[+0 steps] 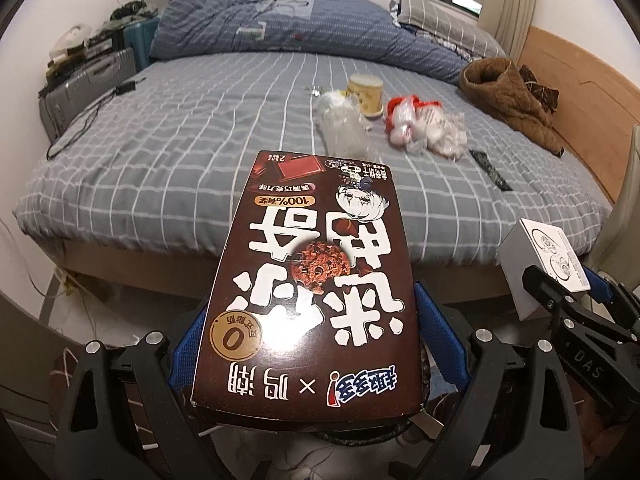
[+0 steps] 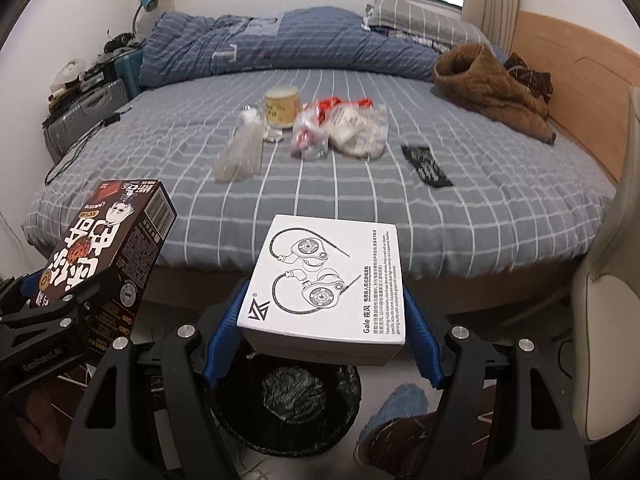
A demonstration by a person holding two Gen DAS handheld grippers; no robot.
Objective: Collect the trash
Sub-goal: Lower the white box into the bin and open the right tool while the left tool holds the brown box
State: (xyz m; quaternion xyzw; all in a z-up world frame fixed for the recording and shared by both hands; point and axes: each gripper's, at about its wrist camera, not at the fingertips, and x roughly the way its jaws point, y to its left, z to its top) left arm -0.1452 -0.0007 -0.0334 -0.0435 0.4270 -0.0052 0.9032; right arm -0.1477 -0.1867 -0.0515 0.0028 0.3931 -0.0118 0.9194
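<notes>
My left gripper (image 1: 308, 308) is shut on a brown cookie box (image 1: 312, 280), its blue pads pressed against the box's two long sides. In the right wrist view the same box (image 2: 112, 240) hangs at the left. A white earphone box (image 2: 328, 280) is held between the blue pads of my right gripper (image 2: 324, 320). Both boxes hang off the bed's near edge, above a round bin with a black liner (image 2: 348, 384). On the bed lie a yellow cup (image 2: 282, 106), a clear plastic bag (image 2: 240, 148), a red-and-white wrapper (image 2: 320, 124), a crumpled pale bag (image 2: 360, 128) and a black wrapper (image 2: 426, 164).
A brown jacket (image 2: 488, 84) lies at the bed's far right by the wooden headboard (image 2: 568, 80). A rolled blue duvet (image 2: 280, 44) lines the far side. Suitcases (image 2: 88, 108) stand on the left, a pale chair (image 2: 608, 280) on the right, a blue slipper (image 2: 400, 408) beside the bin.
</notes>
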